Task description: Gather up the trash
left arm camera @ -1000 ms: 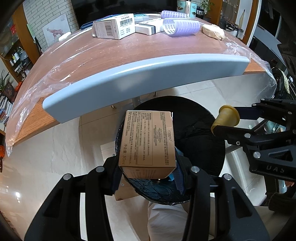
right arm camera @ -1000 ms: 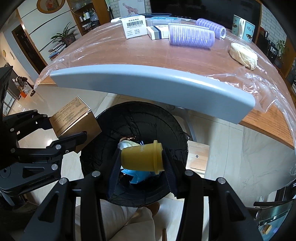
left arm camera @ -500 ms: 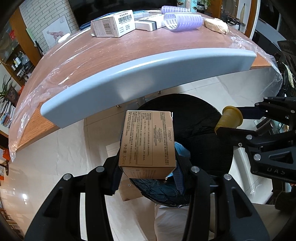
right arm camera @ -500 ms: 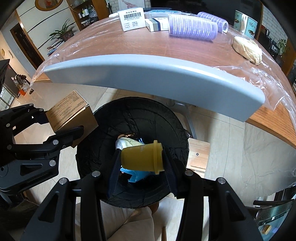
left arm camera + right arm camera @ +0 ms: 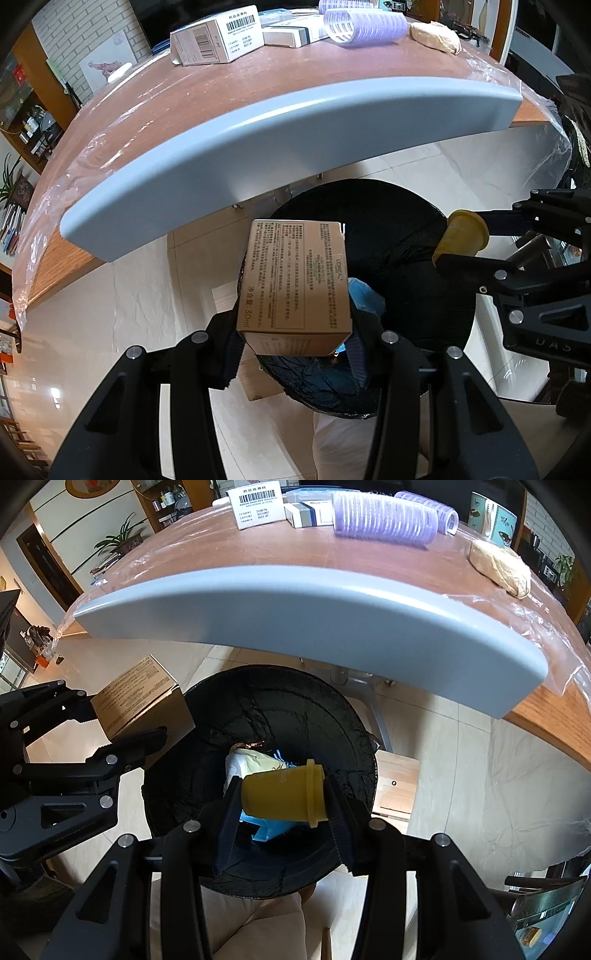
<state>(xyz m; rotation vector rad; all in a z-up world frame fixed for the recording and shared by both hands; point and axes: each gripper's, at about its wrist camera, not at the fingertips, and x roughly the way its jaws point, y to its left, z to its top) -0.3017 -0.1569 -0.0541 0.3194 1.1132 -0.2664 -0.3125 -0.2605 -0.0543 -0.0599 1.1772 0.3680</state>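
The table edge (image 5: 295, 605) hangs over the black bin (image 5: 258, 716). Above the bin, the left gripper (image 5: 293, 325) pinches a brown box (image 5: 295, 280) and the right gripper (image 5: 282, 797) pinches a yellow cup (image 5: 280, 794).

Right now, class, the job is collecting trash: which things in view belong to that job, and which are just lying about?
Part of the job:
- brown carton, gripped by the left gripper
- yellow cup, gripped by the right gripper
- black-lined bin, below both

Lying about on the table:
- barcode box
- purple rollers
- beige lump
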